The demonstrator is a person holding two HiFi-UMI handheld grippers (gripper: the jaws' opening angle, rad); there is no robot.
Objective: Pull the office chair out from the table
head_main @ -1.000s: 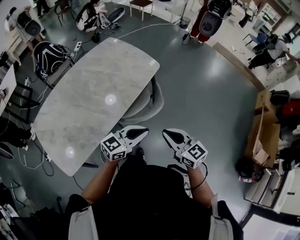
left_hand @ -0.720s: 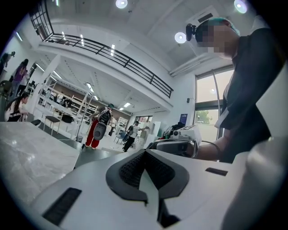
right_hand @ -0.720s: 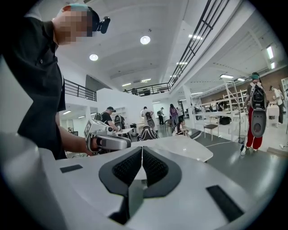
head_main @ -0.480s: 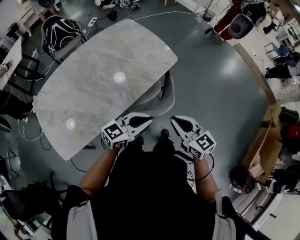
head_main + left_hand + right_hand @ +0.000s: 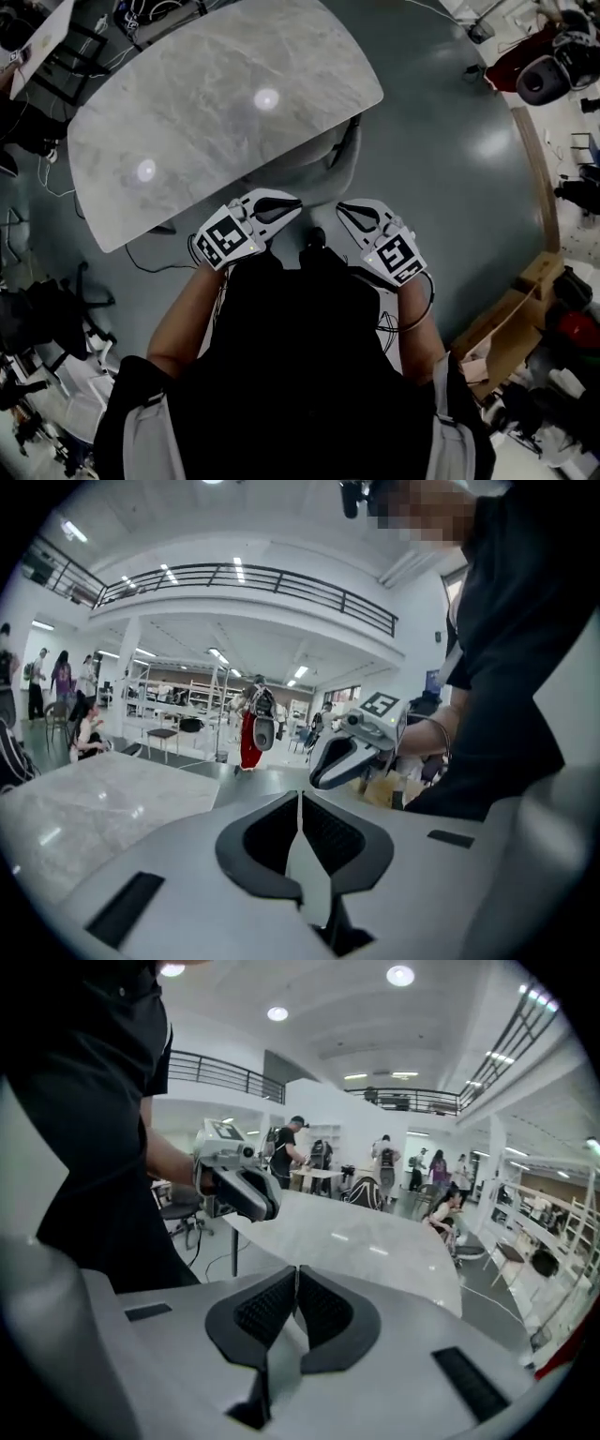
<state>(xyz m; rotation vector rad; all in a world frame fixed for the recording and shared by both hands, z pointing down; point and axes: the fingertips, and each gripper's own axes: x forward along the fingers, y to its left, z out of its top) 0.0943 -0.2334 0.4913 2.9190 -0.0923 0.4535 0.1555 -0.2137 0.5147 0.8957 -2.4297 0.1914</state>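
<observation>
Both grippers have come forward and down since the earlier frame, and the person has stepped in, so the office chair (image 5: 322, 165) that was well ahead of the jaws now sits just beyond their tips. It is not yet pulled out: its grey seat is tucked under the edge of the desk (image 5: 192, 117), with only the curved back showing past the rim. The left gripper (image 5: 294, 201) has its jaws pressed together with nothing between them, as its own view shows (image 5: 299, 804). The right gripper (image 5: 340, 208) is the same, ribbed pads meeting on empty air (image 5: 296, 1279). The two point inward toward each other, so each sees the other off to one side of its jaws, with the desk top stretching away beyond. The chair back lies ahead of the gap between the two pairs of jaws, slightly nearer the right pair; whether either tip touches it I cannot tell. My judgement is that the approach is nearly finished and the pull has not begun. The jaws would need to part to take hold of the backrest, or else hook behind it while closed.
</observation>
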